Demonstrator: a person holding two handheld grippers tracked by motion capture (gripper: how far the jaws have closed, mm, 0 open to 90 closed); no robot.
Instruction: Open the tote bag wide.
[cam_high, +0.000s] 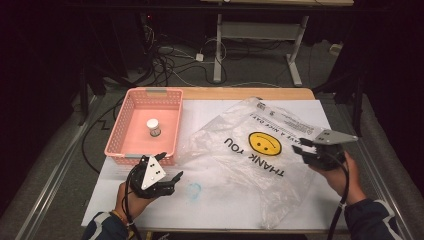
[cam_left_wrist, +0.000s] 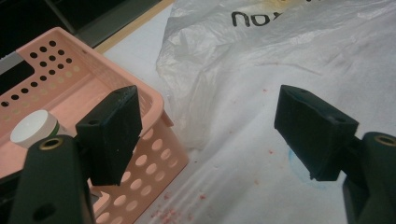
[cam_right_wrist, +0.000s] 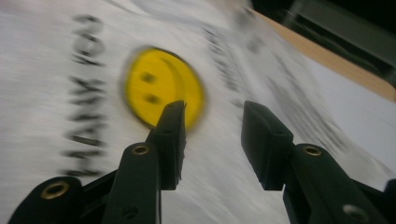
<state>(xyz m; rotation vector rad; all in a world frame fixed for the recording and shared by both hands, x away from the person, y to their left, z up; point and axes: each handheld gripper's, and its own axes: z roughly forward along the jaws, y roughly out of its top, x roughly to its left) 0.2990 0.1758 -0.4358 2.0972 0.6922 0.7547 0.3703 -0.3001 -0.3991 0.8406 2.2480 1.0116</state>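
Note:
A clear plastic bag with a yellow smiley face and "THANK YOU" lettering lies flat across the white table cover. My right gripper hovers at the bag's right edge, jaws apart with nothing between them; the right gripper view is blurred and has the smiley face beyond the jaws. A pink perforated basket stands at the left and holds a small white-capped bottle. My left gripper rests open just in front of the basket's near right corner, empty. In the left gripper view the basket and bottle lie left of the jaws.
The white cover spans the wooden table, with a faint blue ring mark and red specks near the left gripper. Beyond the table's far edge lie cables and a desk frame on the floor.

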